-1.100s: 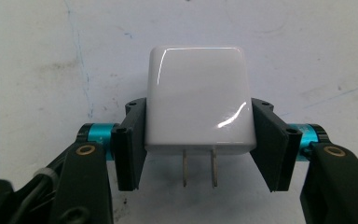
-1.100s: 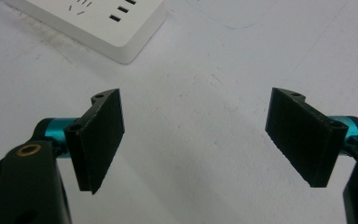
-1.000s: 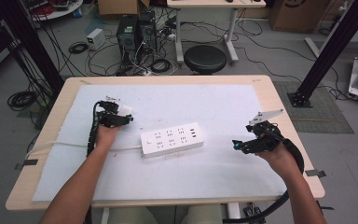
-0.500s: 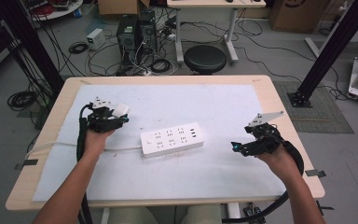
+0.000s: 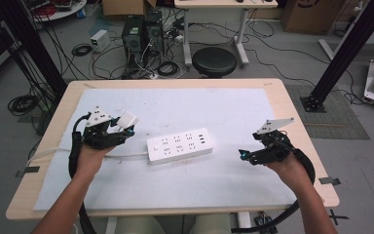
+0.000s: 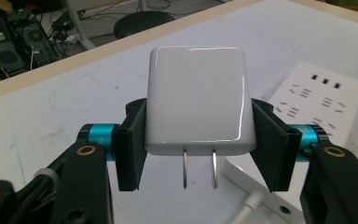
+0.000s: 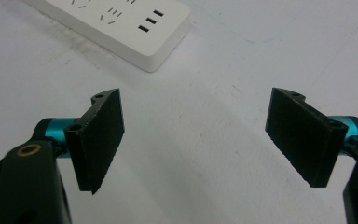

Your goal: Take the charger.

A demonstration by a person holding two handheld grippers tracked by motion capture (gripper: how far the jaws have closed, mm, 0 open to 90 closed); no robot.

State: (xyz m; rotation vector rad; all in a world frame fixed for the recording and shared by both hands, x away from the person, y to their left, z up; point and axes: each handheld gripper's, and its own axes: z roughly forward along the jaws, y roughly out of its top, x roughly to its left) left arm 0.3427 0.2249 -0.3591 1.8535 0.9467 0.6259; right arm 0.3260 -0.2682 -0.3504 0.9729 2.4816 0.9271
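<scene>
Charger [image 6: 198,100] pinched in left jaws beside power strip [image 5: 179,145]; right jaws spread.

White charger [image 6: 198,100], glossy, with two bare-metal prongs, sits between black pads [image 6: 131,148] on the left gripper [image 5: 111,132]; turquoise collars lie behind the pads, with brass-coloured screws on black arms. The right gripper [image 7: 200,137] has the same black pads and turquoise collars; seen from the high view, each gripper has a pale grey plate on top. White power strip [image 5: 179,145] carries rows of dark slots and a white cord. White mat [image 5: 185,112], faintly scuffed and marked, covers a light wood table [image 5: 292,105]. Black stool [image 5: 214,61] stands on grey floor.
</scene>
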